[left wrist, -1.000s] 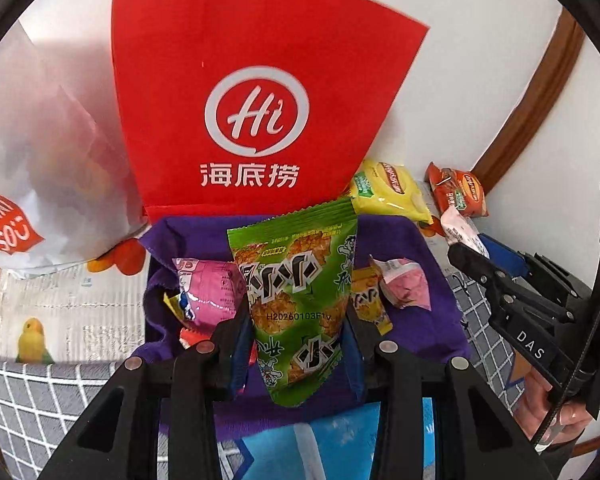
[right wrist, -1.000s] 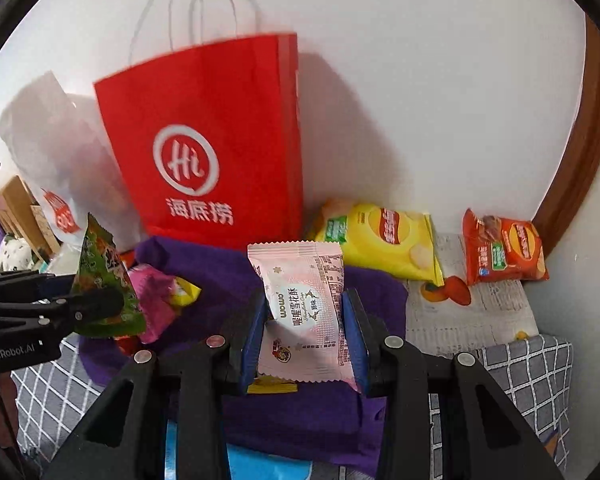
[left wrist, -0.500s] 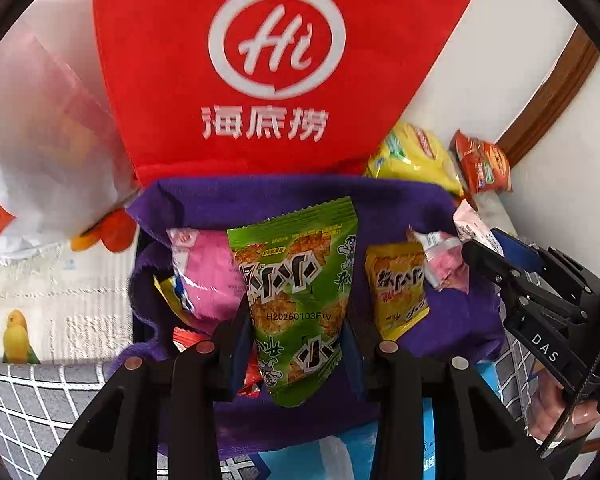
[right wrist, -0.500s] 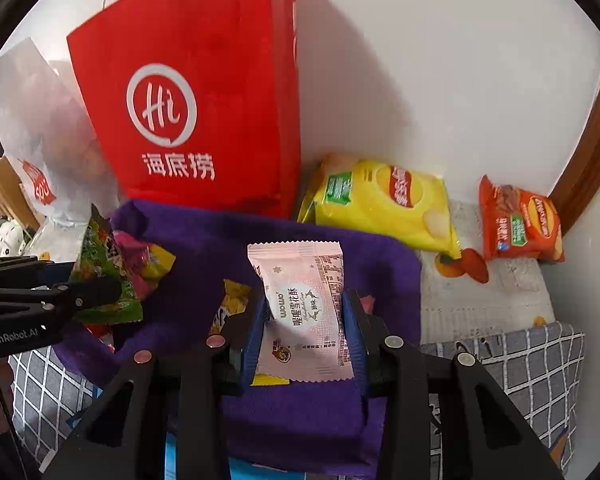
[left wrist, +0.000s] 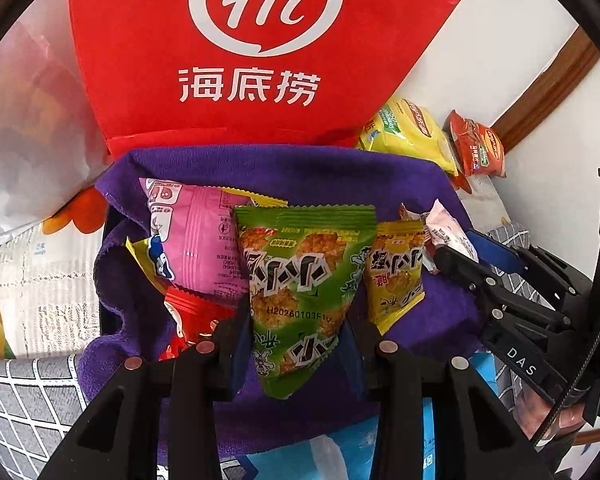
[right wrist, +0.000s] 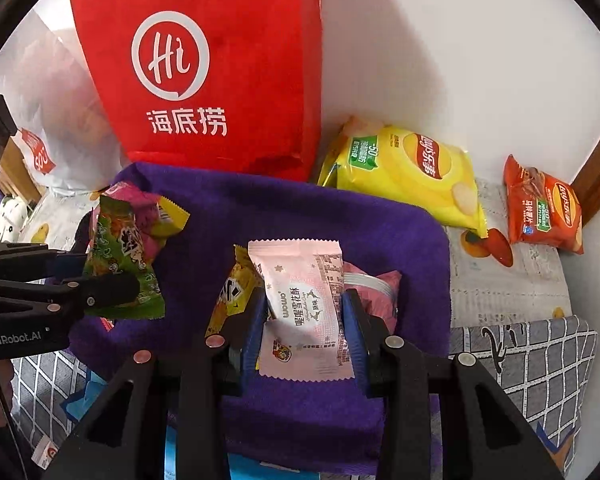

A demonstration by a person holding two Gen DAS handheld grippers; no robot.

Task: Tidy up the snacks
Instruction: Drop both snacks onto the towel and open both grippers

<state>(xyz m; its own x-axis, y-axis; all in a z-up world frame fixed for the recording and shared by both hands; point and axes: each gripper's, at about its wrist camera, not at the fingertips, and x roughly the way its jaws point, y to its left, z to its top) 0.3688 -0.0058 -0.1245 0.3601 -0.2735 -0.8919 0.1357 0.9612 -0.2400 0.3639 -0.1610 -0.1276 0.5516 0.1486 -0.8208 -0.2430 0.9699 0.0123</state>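
My left gripper is shut on a green triangular snack packet and holds it over a box lined with purple cloth. In the box lie a pink packet, a yellow packet and a red packet. My right gripper is shut on a pale pink snack packet over the right part of the same purple cloth. The left gripper with its green packet shows at the left of the right wrist view.
A red paper bag stands against the wall behind the box. A yellow chip bag and an orange chip bag lie on newspaper at the right. A white plastic bag stands at the left. A grey checked cloth covers the surface.
Both grippers have moved forward and down toward the purple-lined box, each still holding its packet. The box and the red bag look larger and closer.
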